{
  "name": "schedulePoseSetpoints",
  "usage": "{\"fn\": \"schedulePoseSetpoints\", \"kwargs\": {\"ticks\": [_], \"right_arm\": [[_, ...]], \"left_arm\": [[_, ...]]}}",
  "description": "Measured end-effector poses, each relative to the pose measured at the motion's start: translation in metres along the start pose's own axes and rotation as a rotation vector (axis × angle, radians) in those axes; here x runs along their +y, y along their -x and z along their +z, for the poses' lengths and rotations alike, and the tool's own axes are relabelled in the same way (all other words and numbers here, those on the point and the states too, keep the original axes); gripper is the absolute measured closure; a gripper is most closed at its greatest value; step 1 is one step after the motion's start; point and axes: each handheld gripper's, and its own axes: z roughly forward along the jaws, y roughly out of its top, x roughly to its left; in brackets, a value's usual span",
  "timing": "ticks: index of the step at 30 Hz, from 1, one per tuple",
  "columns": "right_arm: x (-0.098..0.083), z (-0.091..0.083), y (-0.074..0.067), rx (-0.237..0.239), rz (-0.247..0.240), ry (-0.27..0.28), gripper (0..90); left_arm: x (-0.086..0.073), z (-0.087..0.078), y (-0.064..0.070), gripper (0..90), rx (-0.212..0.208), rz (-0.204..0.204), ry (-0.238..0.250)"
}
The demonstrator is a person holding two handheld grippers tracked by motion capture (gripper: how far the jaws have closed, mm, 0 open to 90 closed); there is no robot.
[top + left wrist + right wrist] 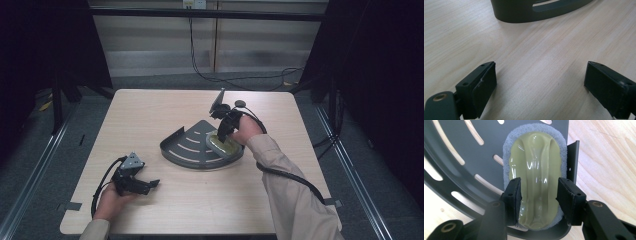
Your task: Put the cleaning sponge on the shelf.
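A dark grey fan-shaped tray (182,150) with curved slots lies mid-table. In its right corner rests a scrubber (223,144) with a glossy yellow-green handle (536,167) on a grey pad. My right gripper (223,133) points down over it. Its jaws stand open on either side of the handle's waist (539,183), close to its sides without clearly pressing. My left gripper (150,184) lies low near the table's front left, open wide (541,66) with bare wood between its fingers. The tray's wall (519,12) is ahead of it.
The light wooden table (150,110) has its front edge close to the person's forearms. A black cable (287,175) trails from the right gripper along the sleeve. Dark frame posts and floor cables stand behind and beside the table.
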Motion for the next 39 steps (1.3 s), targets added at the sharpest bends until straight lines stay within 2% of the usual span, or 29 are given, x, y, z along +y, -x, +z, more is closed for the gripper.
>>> {"fn": "schedulePoseSetpoints", "kwargs": {"ticks": [5,9,16,23,28,39], "right_arm": [[-0.003,-0.002,0.001,-0.008,-0.003,0.013,38.2],[-0.006,-0.008,0.001,-0.004,0.018,0.032,29.5],[-0.013,-0.013,0.001,-0.004,0.011,0.048,21.3],[-0.021,-0.020,-0.002,0.010,-0.011,0.079,19.0],[-0.025,-0.024,-0.004,0.016,-0.011,0.071,17.9],[-0.041,-0.032,-0.003,0.024,-0.038,0.094,17.1]], "left_arm": [[0.000,0.000,0.000,10.3,0.000,0.000,0.000],[0.000,0.000,0.000,10.3,0.000,0.000,0.000],[0.000,0.000,0.000,10.3,0.001,0.001,0.000],[0.000,0.000,0.000,10.3,0.001,0.001,0.000],[0.000,0.000,0.000,10.3,0.002,0.001,0.000],[0.000,0.000,0.000,10.3,0.001,-0.001,0.002]]}}
